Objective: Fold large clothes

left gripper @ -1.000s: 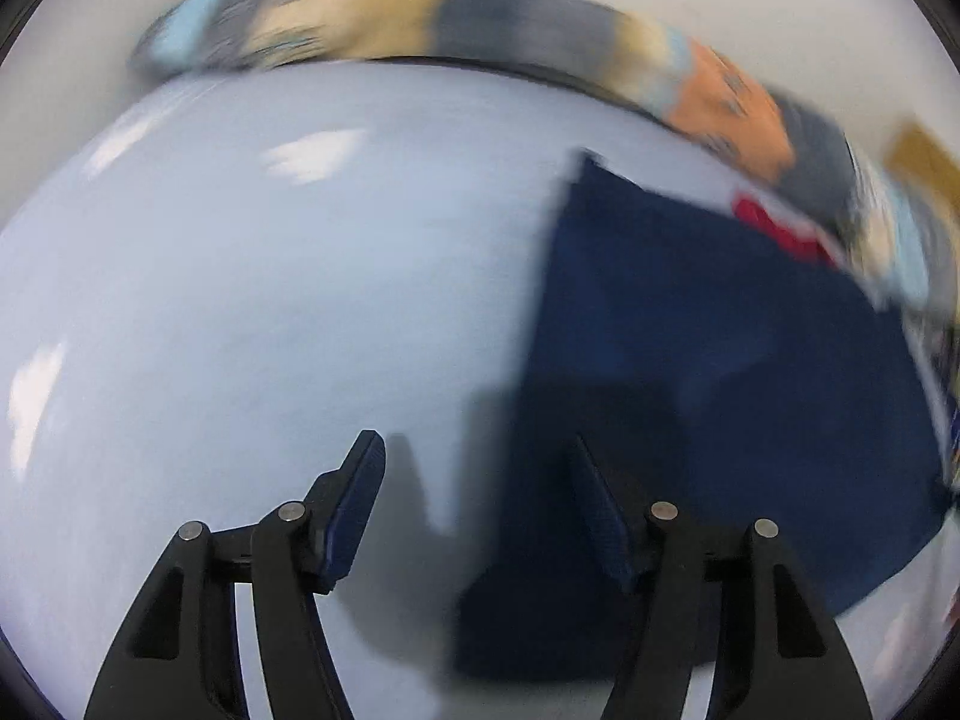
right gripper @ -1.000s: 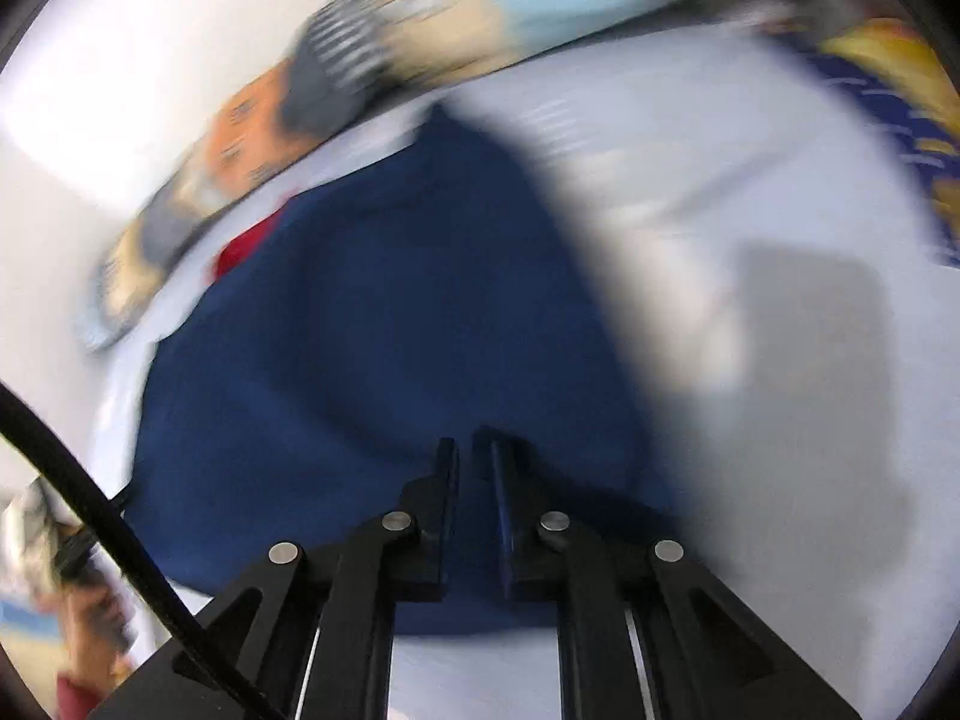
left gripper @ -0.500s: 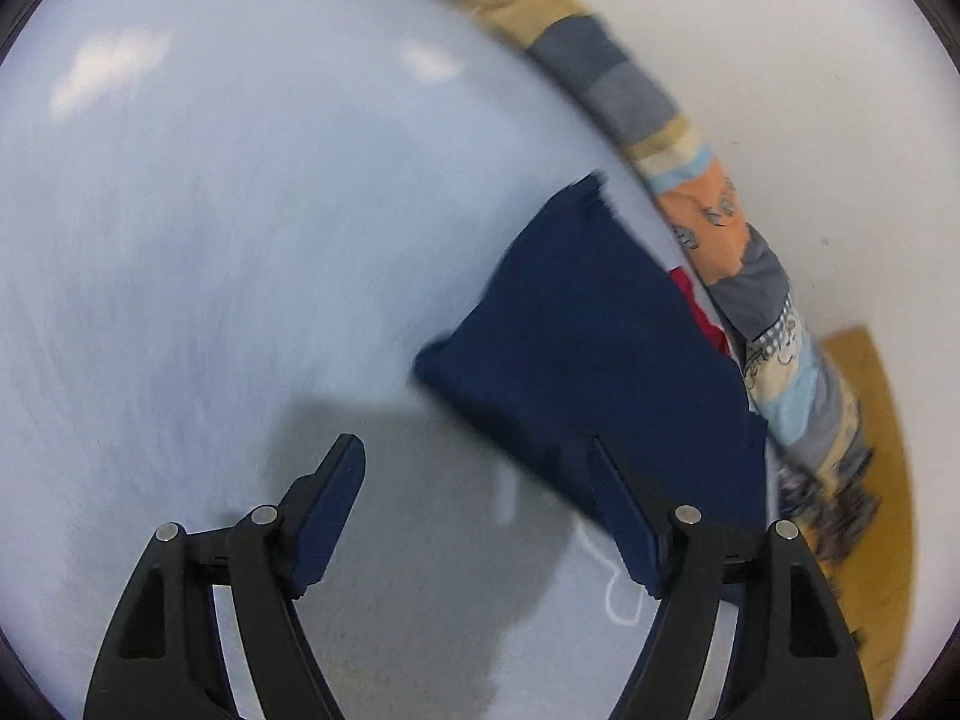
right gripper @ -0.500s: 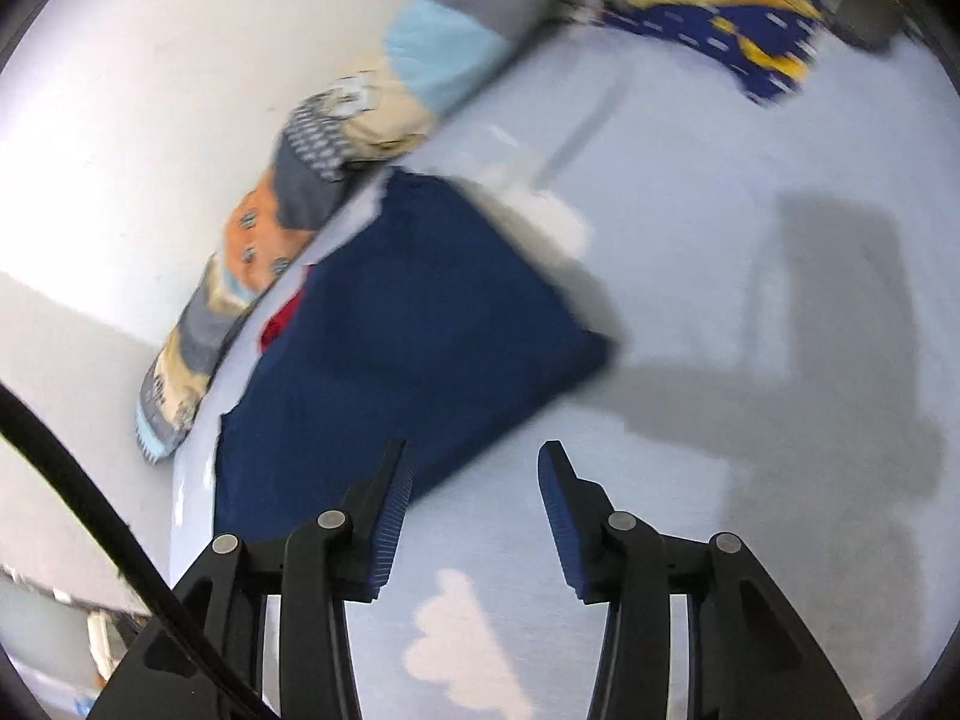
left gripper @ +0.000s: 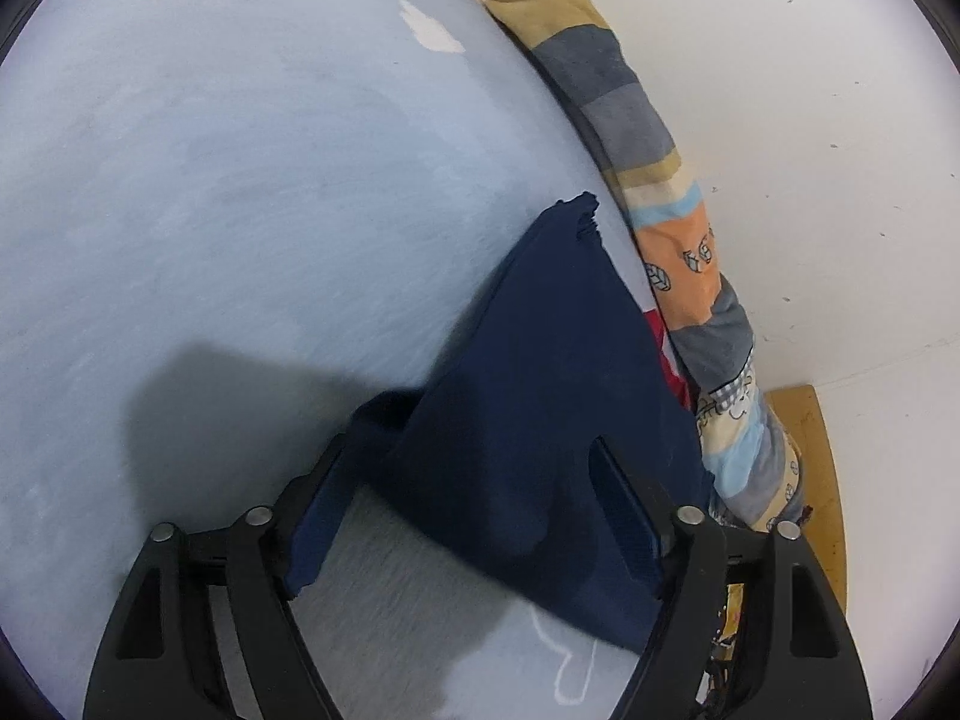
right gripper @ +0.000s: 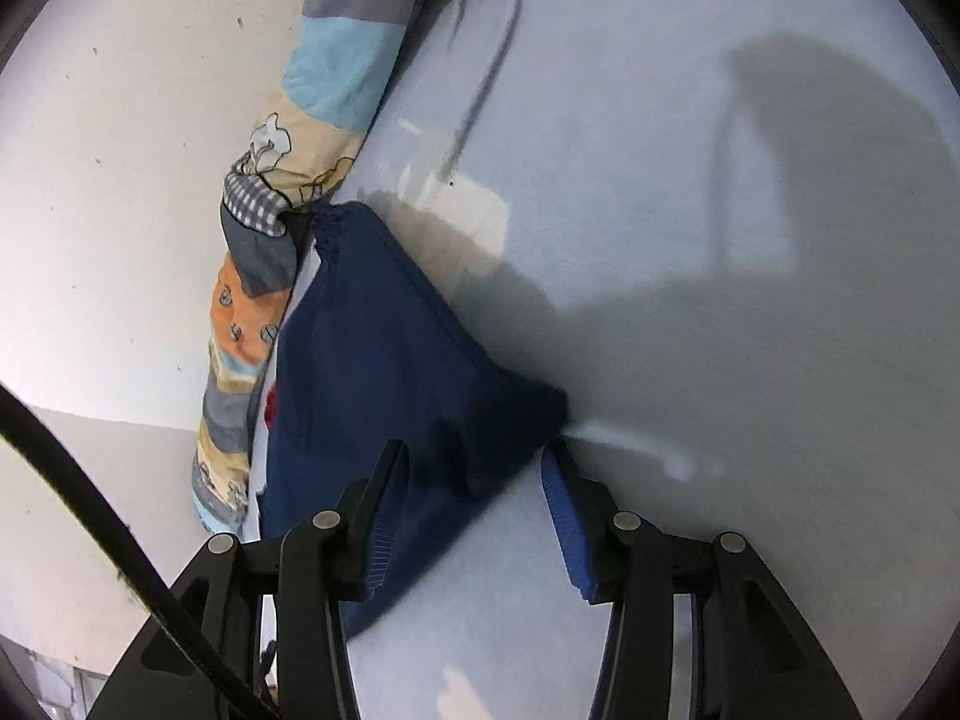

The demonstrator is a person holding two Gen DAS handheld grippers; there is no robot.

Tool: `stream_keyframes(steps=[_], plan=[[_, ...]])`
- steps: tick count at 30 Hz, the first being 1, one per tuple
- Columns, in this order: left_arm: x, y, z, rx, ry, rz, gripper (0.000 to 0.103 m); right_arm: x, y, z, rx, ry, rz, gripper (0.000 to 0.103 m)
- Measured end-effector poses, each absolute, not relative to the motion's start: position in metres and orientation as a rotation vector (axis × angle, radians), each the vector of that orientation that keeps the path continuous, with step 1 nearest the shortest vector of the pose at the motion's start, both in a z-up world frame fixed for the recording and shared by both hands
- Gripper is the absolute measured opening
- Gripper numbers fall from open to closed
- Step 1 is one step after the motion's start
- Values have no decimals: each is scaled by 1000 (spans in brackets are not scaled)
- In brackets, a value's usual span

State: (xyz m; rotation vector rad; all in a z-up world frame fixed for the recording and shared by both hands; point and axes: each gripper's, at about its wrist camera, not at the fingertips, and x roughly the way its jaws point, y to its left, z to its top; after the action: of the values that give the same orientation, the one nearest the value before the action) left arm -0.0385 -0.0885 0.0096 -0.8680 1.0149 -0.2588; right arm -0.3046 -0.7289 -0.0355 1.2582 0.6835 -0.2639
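Navy garment (left gripper: 540, 396) folded into a compact wedge, lying flat on the pale blue sheet (left gripper: 240, 210) near the bed's edge; one gathered corner (right gripper: 330, 219) points toward the patchwork bolster (left gripper: 624, 108), a bit of red fabric (left gripper: 660, 339) pokes out from under it on the bolster side. My left gripper (left gripper: 474, 516) is over the near end of the fold, jaws spread wide and just been opening; the cloth sits between the pads but neither pad presses it, left pad (left gripper: 315, 531) is out over bare sheet, right pad (left gripper: 624, 516) over the garment's far edge. My right gripper (right gripper: 474, 522) is at the other near corner, jaws parted too after just opening, nothing pinched; its left pad (right gripper: 384, 525) overlaps the navy cloth, its right pad (right gripper: 567, 531) hangs over bare sheet past the rounded folded corner (right gripper: 540, 408). Can't tell if any pad grazes the fabric. So garment released, resting on its own. Bolster runs along the bed edge just beside the garment, striped grey, tan, light blue, orange with cartoon prints. Beyond it white wall (left gripper: 810, 150), and a strip of wooden floor (left gripper: 810, 450) in the left view. Black cable (right gripper: 90, 480) crosses the lower left of the right view. White cloud prints on the sheet (left gripper: 570, 660). Gripper shadows fall on the sheet.
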Motion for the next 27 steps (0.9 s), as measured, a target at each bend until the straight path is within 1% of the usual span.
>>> stream_keyframes(steps=[3, 5, 6, 7, 8, 9, 12, 14, 18, 23, 27], plan=[[-28, -99, 8, -857, 968, -270, 94, -288, -732, -39, 1257, 629, -255, 54], [-26, -108, 10, -816, 925, -261, 95, -274, -730, -39, 1225, 609, -236, 52], [-24, -110, 10, -799, 911, -255, 85, -271, -730, -38, 1205, 613, -239, 47], [-22, -113, 11, -776, 899, -239, 57, -264, -728, -36, 1176, 628, -243, 31], [-17, -114, 8, -763, 921, -226, 37, -260, -727, -34, 1168, 631, -222, 20], [-13, -114, 4, -770, 935, -226, 21, -259, -725, -30, 1143, 637, -234, 20], [-15, -114, 7, -760, 917, -227, 17, -254, -717, -12, 1038, 664, -266, 16], [-19, -119, 23, -717, 883, -234, 15, -254, -711, 3, 999, 652, -261, 13], [-33, -129, 65, -627, 824, -273, 15, -265, -698, 38, 939, 625, -213, 12], [-70, -124, 96, -547, 835, -299, 15, -303, -677, 76, 863, 620, -168, 10], [-100, -107, 101, -532, 871, -304, 15, -351, -673, 94, 821, 639, -171, 7]])
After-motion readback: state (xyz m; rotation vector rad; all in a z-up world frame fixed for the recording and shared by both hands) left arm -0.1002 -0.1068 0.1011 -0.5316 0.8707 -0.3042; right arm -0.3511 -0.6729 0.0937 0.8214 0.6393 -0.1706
